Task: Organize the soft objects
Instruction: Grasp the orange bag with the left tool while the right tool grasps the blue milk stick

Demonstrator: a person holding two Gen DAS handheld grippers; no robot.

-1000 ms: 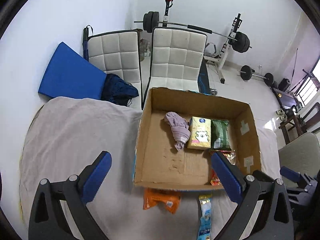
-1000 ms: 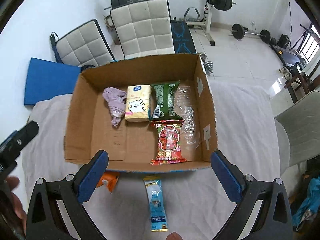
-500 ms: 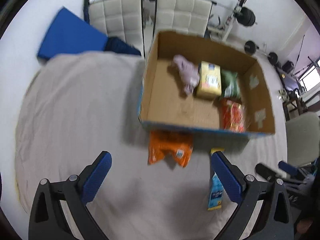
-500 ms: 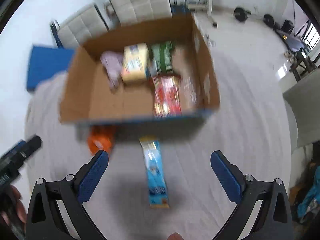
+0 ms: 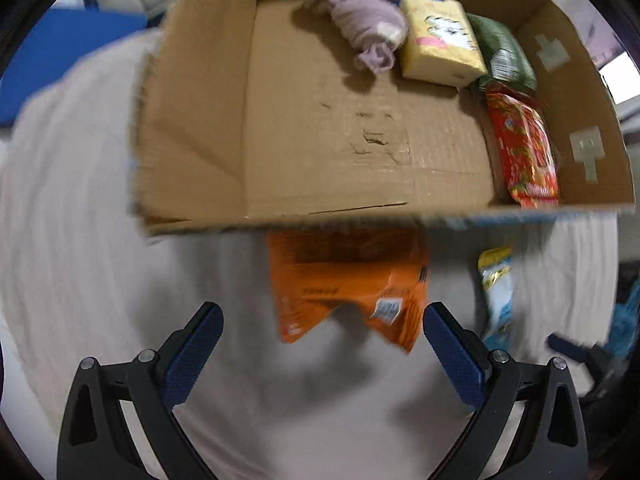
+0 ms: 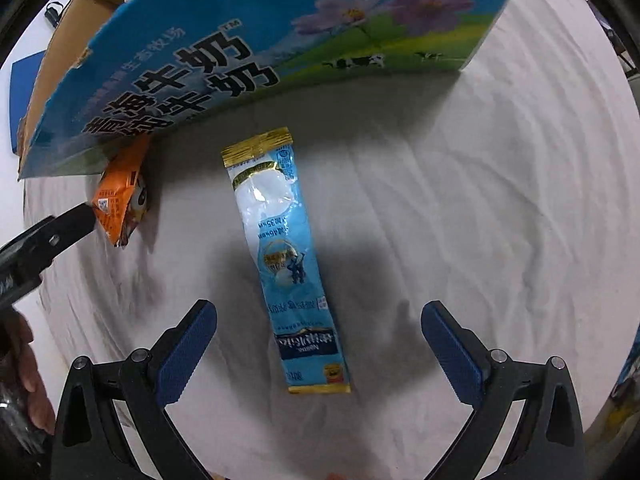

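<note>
An open cardboard box [image 5: 192,128] stands on the cloth-covered table; its printed blue side [image 6: 248,40] shows in the right wrist view. Inside lie a mauve cloth [image 5: 360,28], a yellow tissue pack [image 5: 436,36], a green packet [image 5: 504,56] and a red packet [image 5: 524,152]. An orange packet [image 5: 344,284] lies in front of the box, just ahead of my open left gripper [image 5: 320,348]; it also shows in the right wrist view [image 6: 120,200]. A long light-blue sachet [image 6: 284,256] lies between the fingers of my open right gripper [image 6: 318,344]; it also shows in the left wrist view [image 5: 496,288].
The table wears a wrinkled whitish cloth [image 6: 480,200]. The left gripper's black finger [image 6: 48,236] reaches in from the left of the right wrist view, touching the orange packet's corner. A blue mat [image 5: 60,48] lies beyond the table.
Both grippers have dropped low and forward toward the table. The left now hangs over the orange packet, the right over the blue sachet. Both stay open.
</note>
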